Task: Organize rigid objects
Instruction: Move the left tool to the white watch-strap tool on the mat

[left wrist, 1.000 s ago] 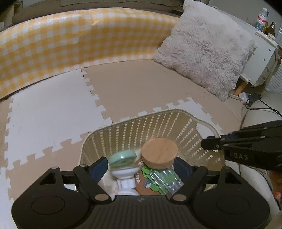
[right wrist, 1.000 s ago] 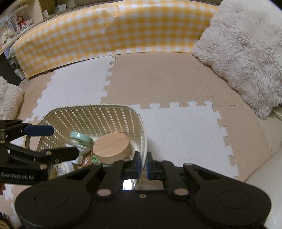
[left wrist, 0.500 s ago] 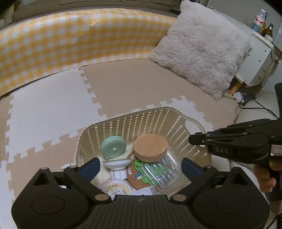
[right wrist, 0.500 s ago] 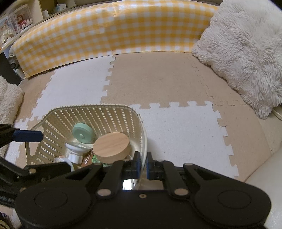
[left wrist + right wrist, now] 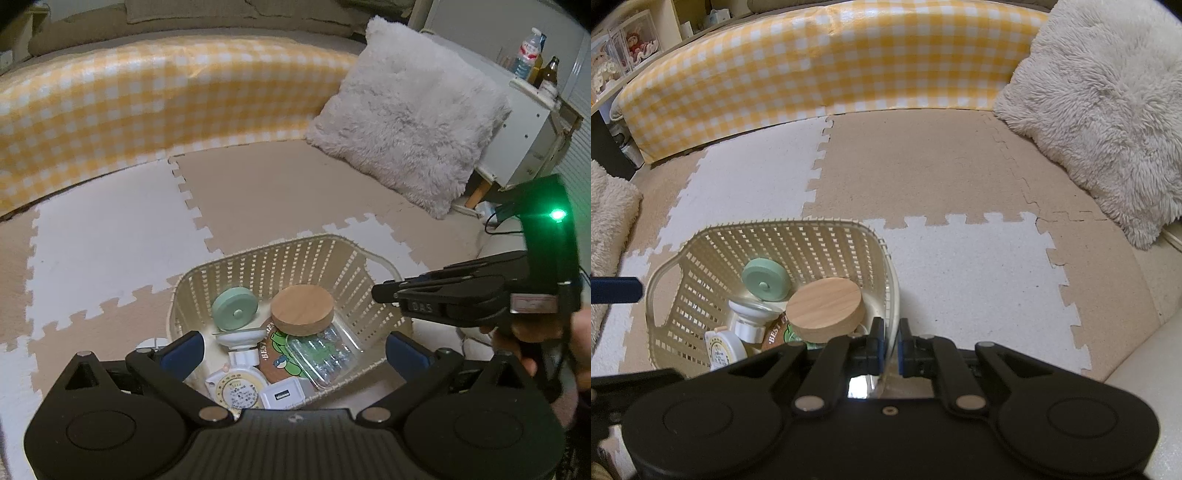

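Note:
A cream slatted basket (image 5: 258, 258) (image 5: 775, 236) sits on the foam mat. Inside it lie a mint round disc (image 5: 234, 308) (image 5: 764, 278), a clear jar with a wooden lid (image 5: 302, 310) (image 5: 823, 310), a white funnel-shaped piece (image 5: 240, 338), a round dial (image 5: 236, 391) and a white charger (image 5: 282, 395). My left gripper (image 5: 295, 350) hovers above the basket's near end. Its jaws are opening wide and nothing is pressed between them. My right gripper (image 5: 890, 339) (image 5: 384, 293) is shut on the basket's right rim.
A yellow checked bumper (image 5: 166, 103) curves along the back of the puzzle mat (image 5: 960, 280). A fluffy grey pillow (image 5: 406, 122) leans at the right. A white cabinet with bottles (image 5: 532, 110) stands beyond it. A hand (image 5: 517, 354) holds the right tool.
My left gripper has risen and drawn back from the basket while its jaws spread. The mint disc, earlier between them, now rests inside the basket. The right gripper has kept still.

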`<state>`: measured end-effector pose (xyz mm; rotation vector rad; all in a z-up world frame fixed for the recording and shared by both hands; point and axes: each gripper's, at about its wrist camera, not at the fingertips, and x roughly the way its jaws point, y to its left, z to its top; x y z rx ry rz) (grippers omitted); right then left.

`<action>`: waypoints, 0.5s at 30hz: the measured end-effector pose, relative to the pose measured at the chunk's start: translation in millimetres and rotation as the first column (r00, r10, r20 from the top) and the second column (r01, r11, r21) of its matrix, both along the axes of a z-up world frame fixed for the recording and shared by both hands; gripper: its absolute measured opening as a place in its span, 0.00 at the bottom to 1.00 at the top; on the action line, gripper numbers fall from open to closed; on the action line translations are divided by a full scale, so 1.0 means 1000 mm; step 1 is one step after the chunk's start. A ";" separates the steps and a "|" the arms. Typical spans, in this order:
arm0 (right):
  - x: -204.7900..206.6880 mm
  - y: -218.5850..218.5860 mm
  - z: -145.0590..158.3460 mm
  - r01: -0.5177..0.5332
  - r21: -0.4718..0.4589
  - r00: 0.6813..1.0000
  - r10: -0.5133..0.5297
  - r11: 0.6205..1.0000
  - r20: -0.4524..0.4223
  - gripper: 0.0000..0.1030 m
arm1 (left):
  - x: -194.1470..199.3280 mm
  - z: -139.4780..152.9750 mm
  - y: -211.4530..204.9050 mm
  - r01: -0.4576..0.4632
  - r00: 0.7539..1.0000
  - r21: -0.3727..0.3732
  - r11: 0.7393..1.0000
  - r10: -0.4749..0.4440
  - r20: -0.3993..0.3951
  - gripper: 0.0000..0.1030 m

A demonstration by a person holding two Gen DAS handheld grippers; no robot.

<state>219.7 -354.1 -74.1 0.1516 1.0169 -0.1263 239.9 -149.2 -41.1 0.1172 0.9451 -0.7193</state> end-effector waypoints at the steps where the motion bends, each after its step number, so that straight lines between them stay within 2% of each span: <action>1: 0.000 0.000 0.000 0.000 0.000 1.000 0.000 1.000 0.000 0.07 | -0.002 0.003 0.003 -0.003 1.000 -0.005 1.000 0.003 0.004 1.00; 11: 0.000 0.001 0.000 0.000 -0.002 1.000 0.000 1.000 0.000 0.07 | -0.011 0.026 0.033 -0.020 0.999 -0.052 0.998 0.022 0.032 1.00; 15: 0.000 0.001 0.000 0.000 -0.001 1.000 0.000 1.000 0.000 0.07 | -0.005 0.031 0.045 -0.054 0.997 -0.061 0.997 0.057 0.049 1.00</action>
